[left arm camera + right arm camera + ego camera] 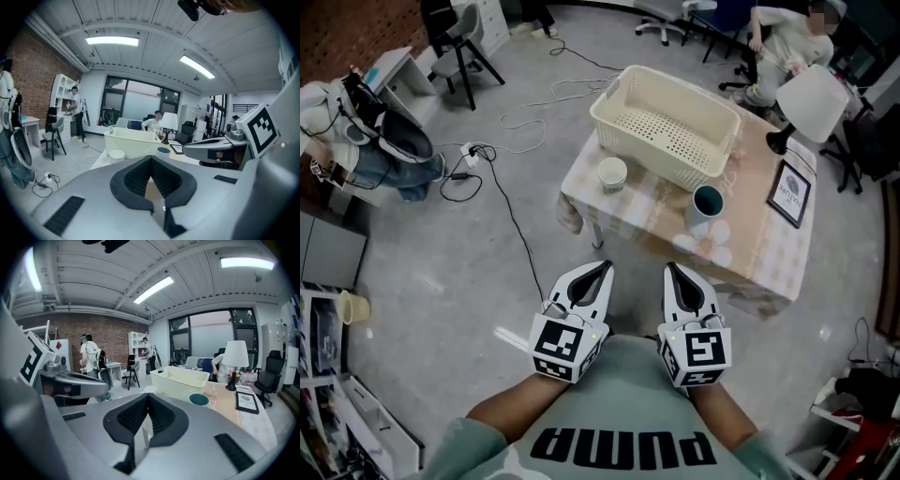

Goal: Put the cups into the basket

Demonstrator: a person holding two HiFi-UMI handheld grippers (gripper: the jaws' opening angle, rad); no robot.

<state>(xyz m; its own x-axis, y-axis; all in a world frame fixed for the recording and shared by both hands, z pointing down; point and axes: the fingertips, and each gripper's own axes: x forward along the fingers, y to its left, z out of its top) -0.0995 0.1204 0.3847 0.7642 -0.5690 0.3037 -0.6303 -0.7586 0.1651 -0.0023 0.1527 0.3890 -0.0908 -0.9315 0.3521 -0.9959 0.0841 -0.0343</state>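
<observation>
A cream perforated basket [667,123] stands on the far side of a small table [769,248]. A white cup [612,174] sits in front of the basket's left corner, and a cup with a teal inside [707,202] sits at its right front. Both cups also show in the left gripper view as the white cup [116,154] and the teal cup [163,151]. My left gripper [606,269] and right gripper [671,270] hover side by side short of the table's near edge. Both are shut and empty, pointing toward the table.
A white lamp [811,98] and a framed picture [789,192] stand on the table's right end. A person [783,42] sits behind the table among office chairs. Cables [502,159] trail over the floor at left, near a chair [455,42] and a desk.
</observation>
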